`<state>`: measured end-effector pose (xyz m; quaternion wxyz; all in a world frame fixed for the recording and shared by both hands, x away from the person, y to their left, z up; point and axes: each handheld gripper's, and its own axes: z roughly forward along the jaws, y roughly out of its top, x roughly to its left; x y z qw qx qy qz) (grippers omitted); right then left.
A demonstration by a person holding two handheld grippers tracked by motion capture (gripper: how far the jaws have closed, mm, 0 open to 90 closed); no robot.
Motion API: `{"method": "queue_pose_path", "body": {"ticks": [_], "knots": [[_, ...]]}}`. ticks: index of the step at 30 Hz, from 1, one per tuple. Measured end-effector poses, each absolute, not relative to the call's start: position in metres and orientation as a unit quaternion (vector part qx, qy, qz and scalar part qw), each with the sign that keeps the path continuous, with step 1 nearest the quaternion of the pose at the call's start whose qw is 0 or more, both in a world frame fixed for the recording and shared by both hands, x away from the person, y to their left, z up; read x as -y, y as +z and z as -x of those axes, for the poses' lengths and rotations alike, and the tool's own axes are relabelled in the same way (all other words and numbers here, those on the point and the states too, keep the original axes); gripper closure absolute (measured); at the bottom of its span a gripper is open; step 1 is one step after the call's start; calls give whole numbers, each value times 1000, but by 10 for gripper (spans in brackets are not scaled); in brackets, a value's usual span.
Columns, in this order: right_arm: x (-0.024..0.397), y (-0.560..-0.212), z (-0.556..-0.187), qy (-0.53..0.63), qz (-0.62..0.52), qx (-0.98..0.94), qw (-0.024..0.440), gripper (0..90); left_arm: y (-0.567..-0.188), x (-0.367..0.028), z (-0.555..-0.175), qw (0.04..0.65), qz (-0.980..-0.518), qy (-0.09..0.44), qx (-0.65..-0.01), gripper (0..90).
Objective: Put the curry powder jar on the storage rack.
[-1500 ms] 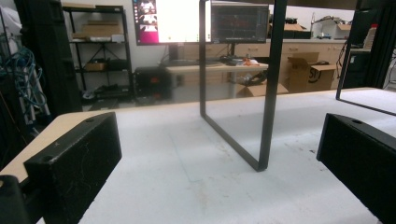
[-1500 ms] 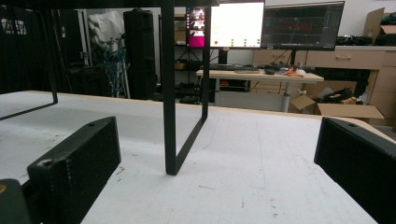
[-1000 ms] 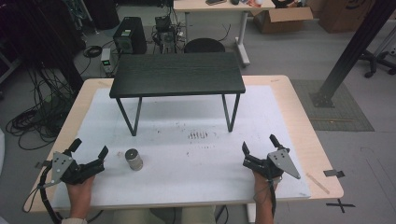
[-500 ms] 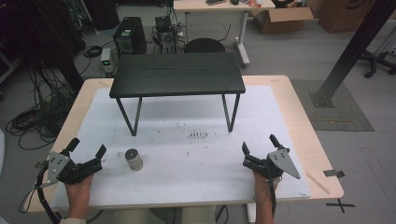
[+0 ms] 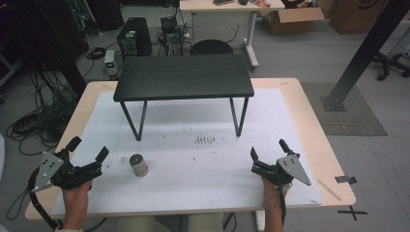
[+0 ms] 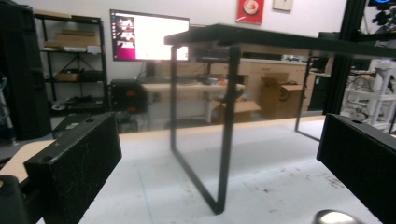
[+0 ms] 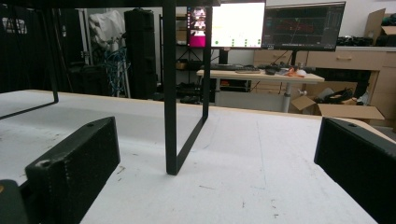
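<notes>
A small metal cylinder (image 5: 139,164) stands upright on the white mat (image 5: 193,159), near its front left. My left gripper (image 5: 88,149) rests open just left of the cylinder, nothing between its jaws. In the left gripper view the cylinder's shiny top (image 6: 337,217) peeks in at the bottom right, beside the right jaw. My right gripper (image 5: 268,148) sits open at the front right of the mat, jaws wide and empty. A black low table (image 5: 183,77) stands on the mat's far half; its legs (image 6: 224,130) (image 7: 170,93) rise ahead of each gripper.
The wooden tabletop (image 5: 309,121) borders the mat, its front edge close to both hands. Dark smudges (image 5: 204,140) mark the mat's middle. Beyond the table are a desk (image 5: 227,7), cardboard boxes (image 5: 295,19), cables (image 5: 38,125) and a black post (image 5: 367,48).
My left gripper has shifted slightly toward the front left and turned a little. The cylinder and the right gripper have stayed where they were.
</notes>
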<state>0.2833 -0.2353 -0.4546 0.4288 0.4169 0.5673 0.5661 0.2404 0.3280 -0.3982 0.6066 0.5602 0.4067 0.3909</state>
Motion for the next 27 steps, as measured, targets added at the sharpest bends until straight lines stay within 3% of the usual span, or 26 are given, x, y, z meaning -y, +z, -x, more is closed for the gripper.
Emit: {"method": "queue_pose_path", "body": {"ticks": [27], "knots": [[235,-455,-283,566,-415,-568,429,0,-387,-291,-224,624,-597,346,-367,3]]}}
